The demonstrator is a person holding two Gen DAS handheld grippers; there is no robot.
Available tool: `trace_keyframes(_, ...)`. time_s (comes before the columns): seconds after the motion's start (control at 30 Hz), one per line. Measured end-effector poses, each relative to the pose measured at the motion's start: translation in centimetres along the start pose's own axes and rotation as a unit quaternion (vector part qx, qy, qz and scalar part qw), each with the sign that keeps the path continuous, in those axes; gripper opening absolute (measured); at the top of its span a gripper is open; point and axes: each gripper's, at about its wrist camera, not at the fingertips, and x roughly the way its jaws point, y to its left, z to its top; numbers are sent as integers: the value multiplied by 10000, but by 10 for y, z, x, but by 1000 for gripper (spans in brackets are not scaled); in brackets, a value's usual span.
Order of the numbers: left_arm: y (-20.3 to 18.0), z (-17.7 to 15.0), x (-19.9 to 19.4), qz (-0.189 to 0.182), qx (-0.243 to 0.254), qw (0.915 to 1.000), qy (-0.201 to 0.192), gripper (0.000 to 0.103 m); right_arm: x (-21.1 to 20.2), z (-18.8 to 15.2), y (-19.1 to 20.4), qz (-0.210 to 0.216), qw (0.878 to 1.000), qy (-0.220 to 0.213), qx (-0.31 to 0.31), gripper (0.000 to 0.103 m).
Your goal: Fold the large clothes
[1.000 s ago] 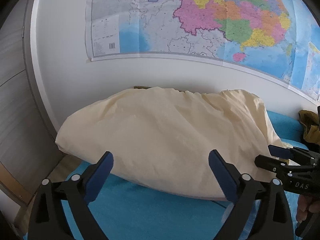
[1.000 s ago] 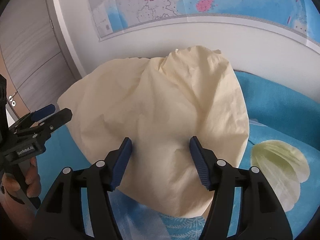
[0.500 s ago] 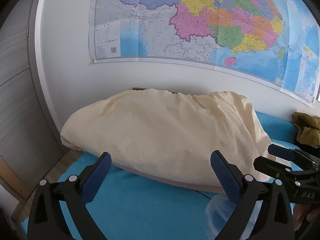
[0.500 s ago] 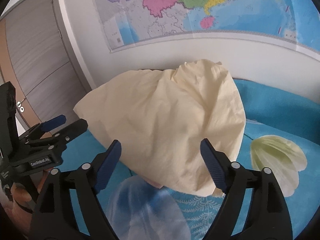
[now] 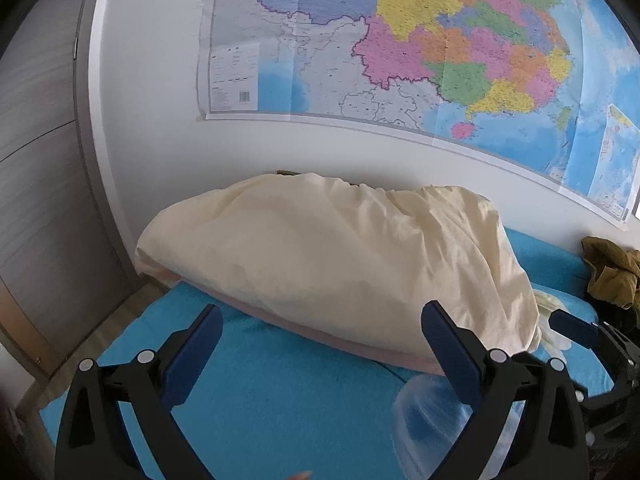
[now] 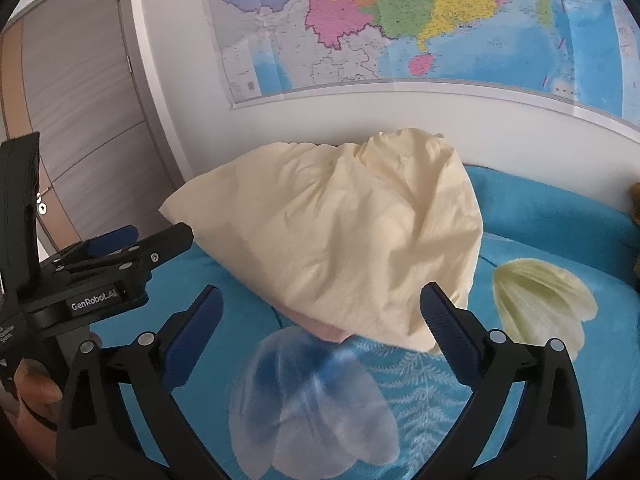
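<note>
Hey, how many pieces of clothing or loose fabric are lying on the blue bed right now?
2. A large cream-yellow cloth bundle lies heaped at the middle of the blue bedspread against the wall; a crumpled olive-brown garment sits at the far right edge. More may be hidden out of frame.

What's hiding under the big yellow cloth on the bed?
A pink edge peeks out under the cream-yellow cloth, and below that lies the blue bedcover. Whatever fills the bulge is covered, so it cannot be seen.
</note>
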Motion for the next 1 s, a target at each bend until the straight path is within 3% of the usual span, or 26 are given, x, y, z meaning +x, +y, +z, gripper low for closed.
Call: trace_keyframes(1.0,-6,-25,-36,80,15,10000,-53,96,-28,-33,10,-173,9998,41,22,97)
